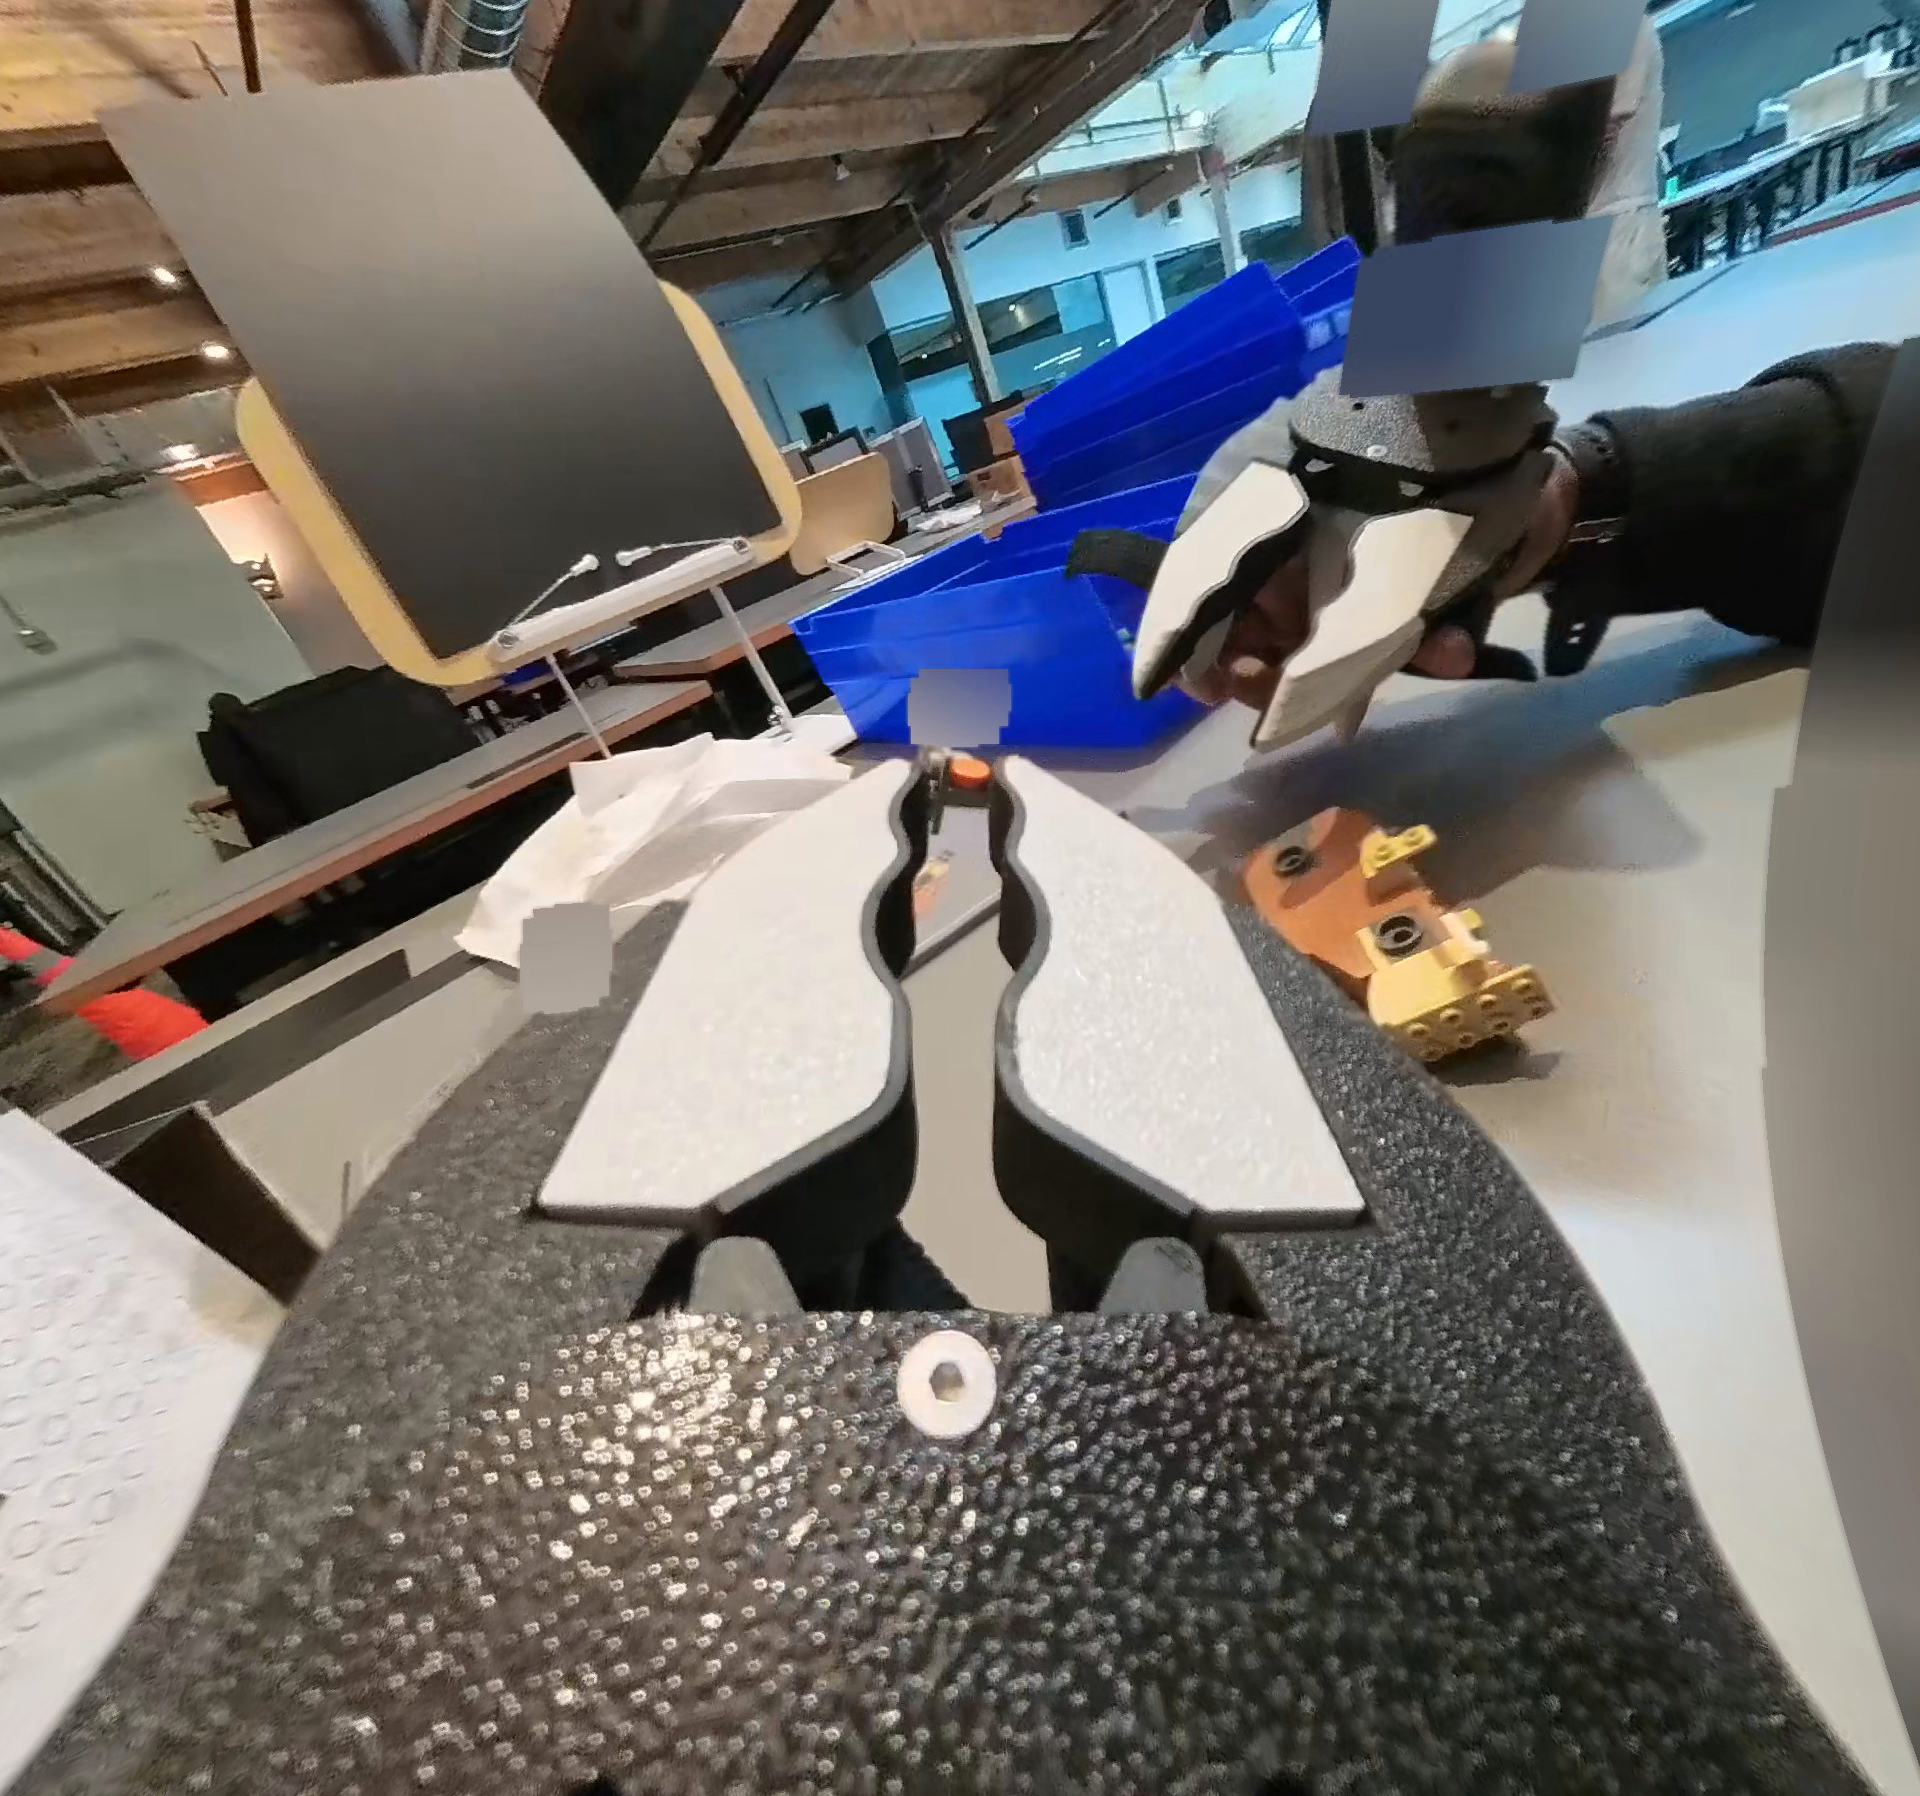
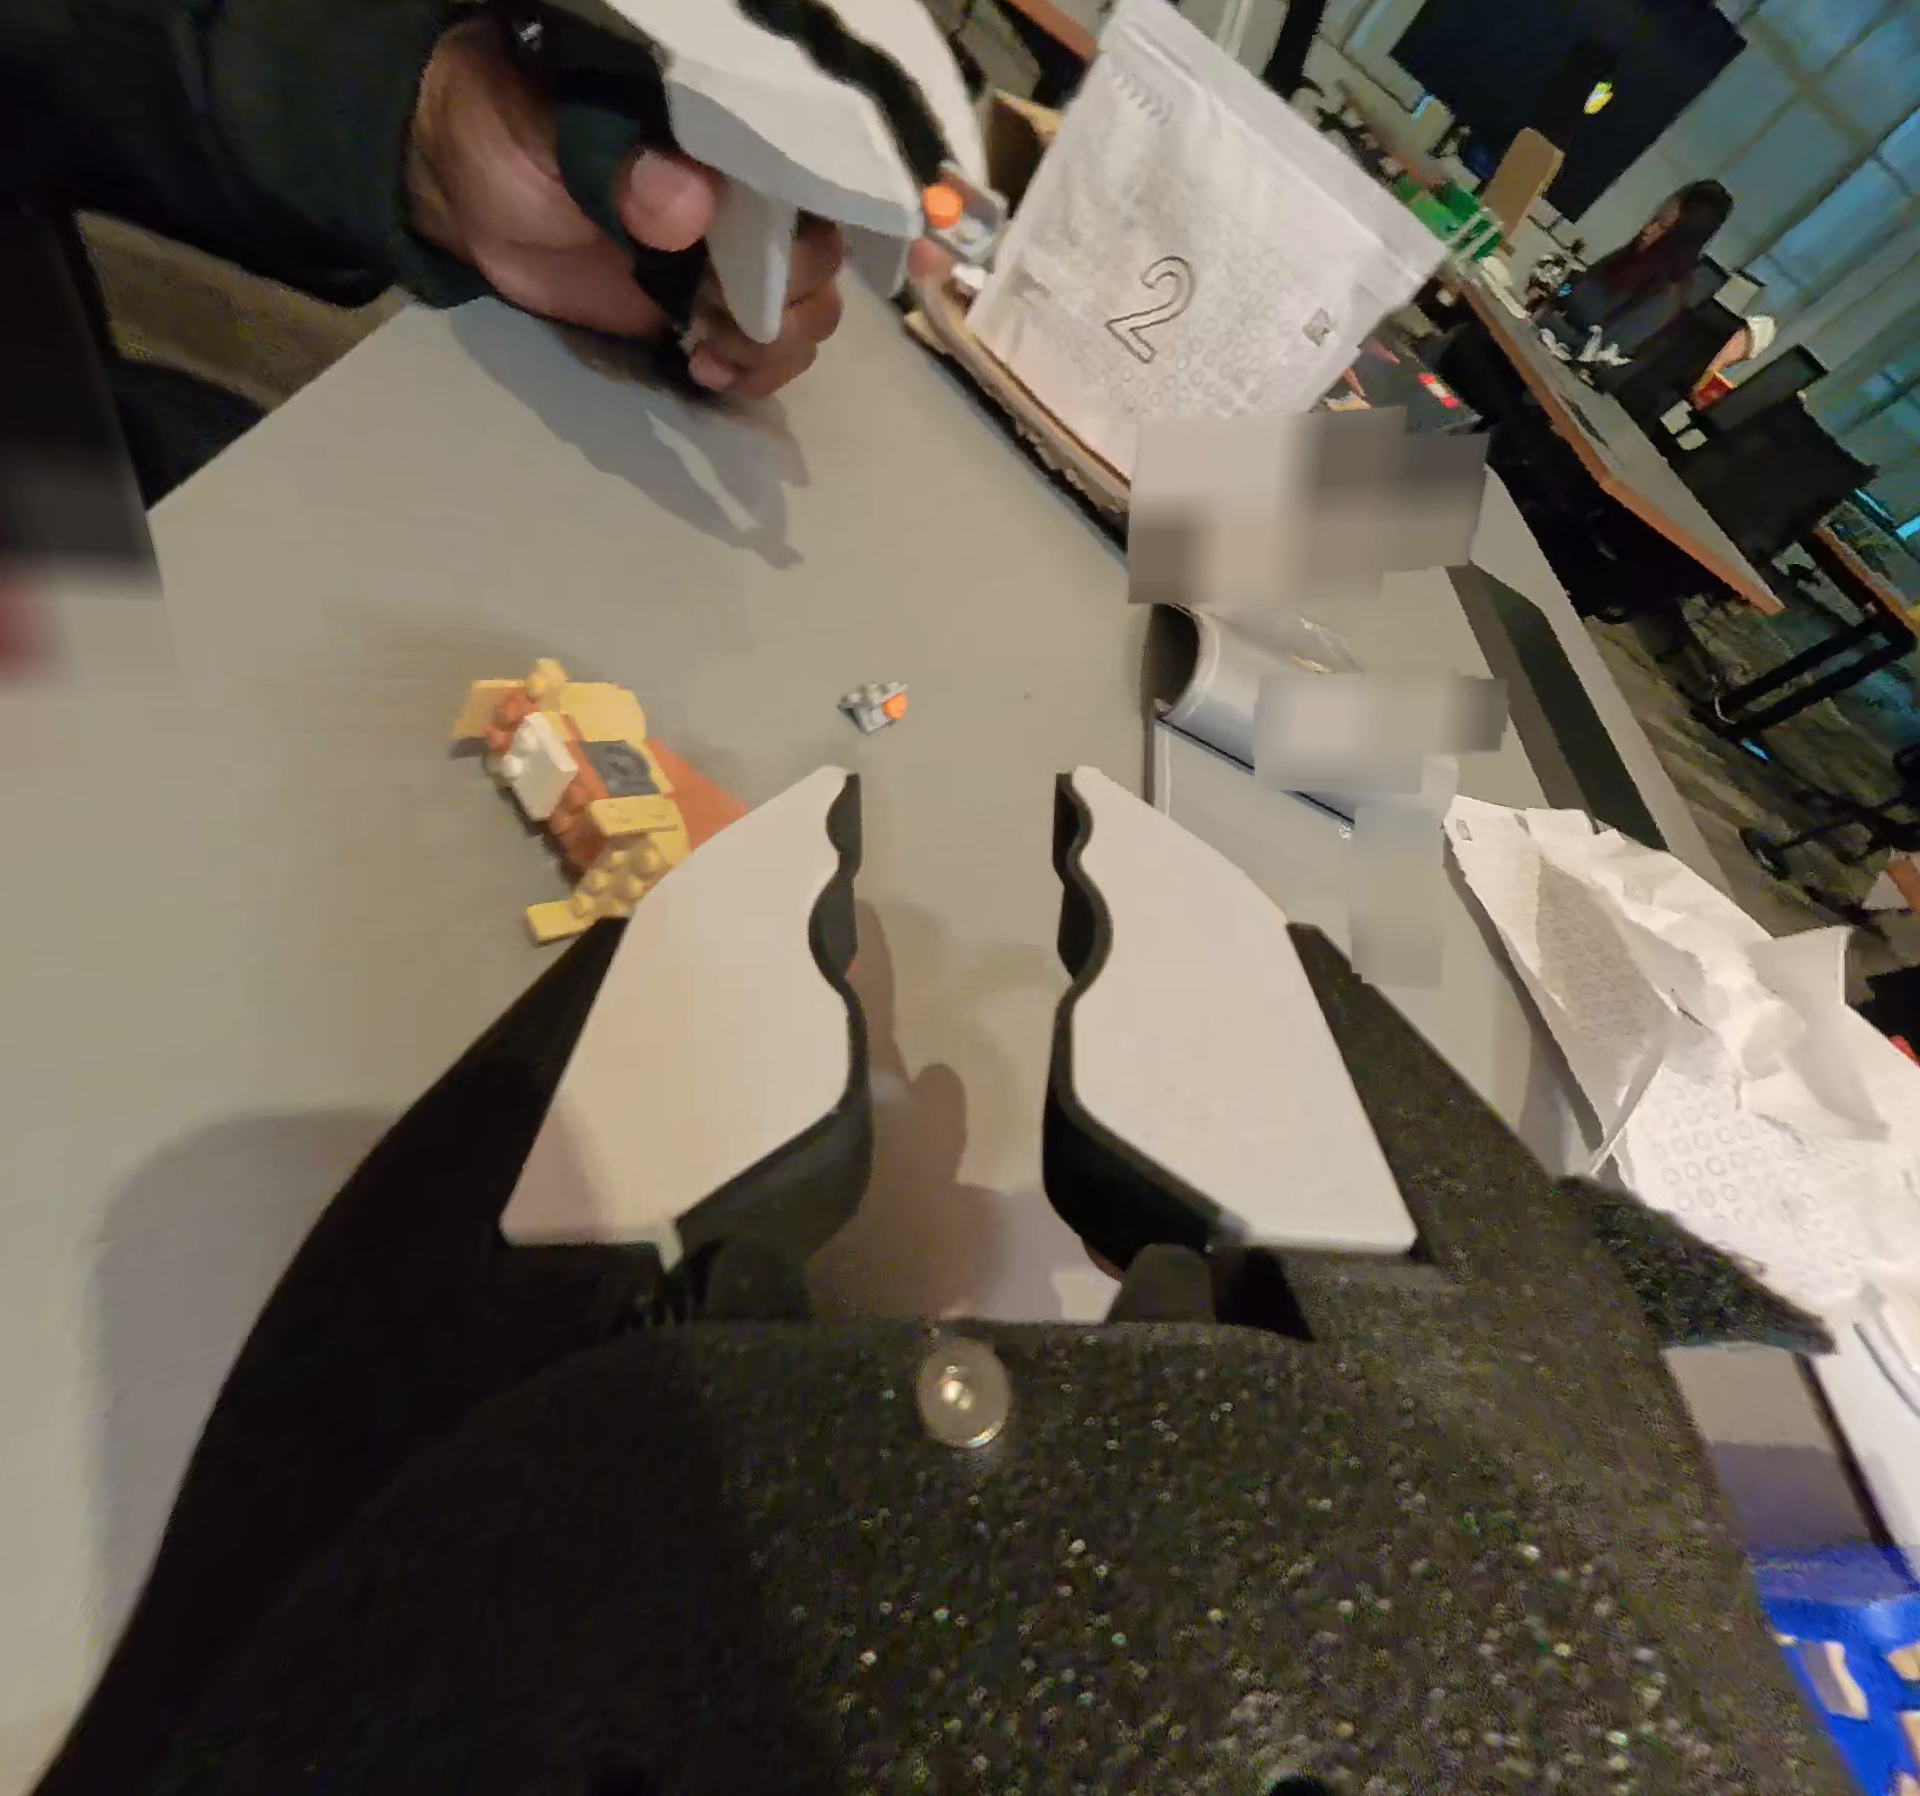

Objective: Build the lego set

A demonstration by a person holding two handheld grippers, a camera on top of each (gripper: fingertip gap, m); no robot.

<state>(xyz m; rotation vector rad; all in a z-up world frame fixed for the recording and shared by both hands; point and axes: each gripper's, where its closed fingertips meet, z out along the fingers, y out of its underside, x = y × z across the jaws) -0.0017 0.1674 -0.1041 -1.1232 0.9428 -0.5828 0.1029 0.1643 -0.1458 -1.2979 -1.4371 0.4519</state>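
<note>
My left gripper (image 1: 961, 782) is shut on a small grey piece with an orange stud (image 1: 971, 771), held above the grey table (image 1: 1662, 1071). It also shows in the right wrist view (image 2: 928, 200), with the piece (image 2: 942, 204) at its tips. My right gripper (image 2: 961, 785) is open and empty, low over the table; it shows at the right of the left wrist view (image 1: 1210, 712). A tan and brown lego build (image 2: 582, 801) lies on the table left of its fingers, also in the left wrist view (image 1: 1392, 936). A second small grey and orange piece (image 2: 876, 707) lies just beyond the right fingertips.
A white numbered bag (image 2: 1174, 240) stands at the table's far side. Torn white bags (image 2: 1714, 1019) lie to the right. Blue bins (image 1: 987, 634) stand behind. A dark board on a stand (image 1: 447, 364) rises at the left. A booklet (image 1: 945, 899) lies under my left fingers. My hands' fingertips stand some 12 cm from each other.
</note>
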